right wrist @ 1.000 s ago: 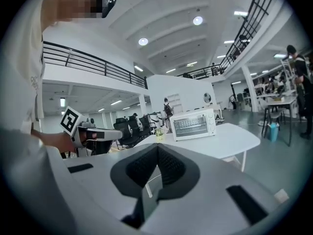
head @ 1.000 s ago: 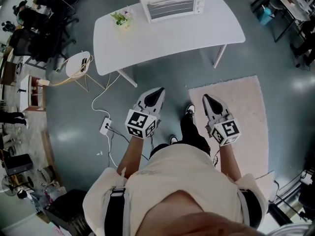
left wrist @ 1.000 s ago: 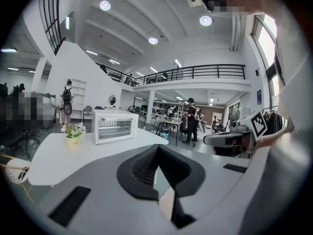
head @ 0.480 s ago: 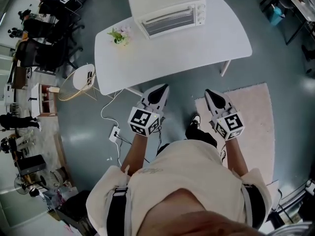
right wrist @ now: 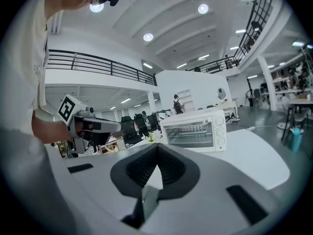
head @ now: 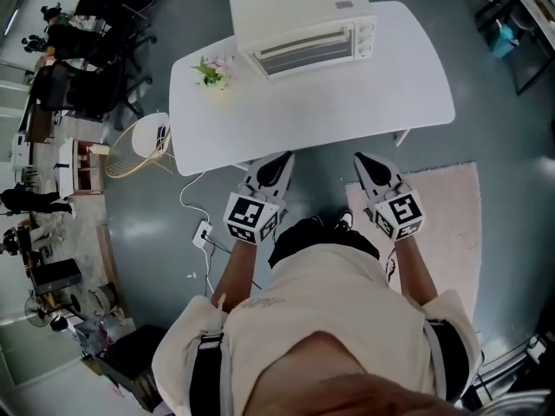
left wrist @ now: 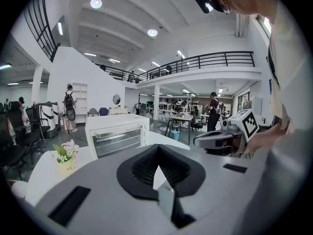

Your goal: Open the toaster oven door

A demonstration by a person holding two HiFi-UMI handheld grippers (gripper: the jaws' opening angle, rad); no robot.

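The white toaster oven (head: 303, 24) stands at the back of the white table (head: 364, 102), and its glass door (head: 302, 52) is closed. Both grippers hover near the table's front edge, well short of the oven. My left gripper (head: 279, 163) is shut and holds nothing; my right gripper (head: 362, 163) is likewise shut and holds nothing. The left gripper view has the oven (left wrist: 117, 133) ahead beyond my left gripper (left wrist: 157, 153), with the right gripper (left wrist: 220, 138) off to the side. In the right gripper view the oven (right wrist: 193, 129) sits past my right gripper (right wrist: 157, 151).
A small flower pot (head: 212, 72) sits on the table left of the oven. On the floor lie a pink rug (head: 451, 224) at the right and a power strip with its cable (head: 204, 232) at the left. A round stool (head: 147, 137) and office chairs (head: 95, 59) stand further left.
The person has stepped toward the table, so the table and oven are closer. Both grippers moved from over the floor to the table's front edge and stayed shut.
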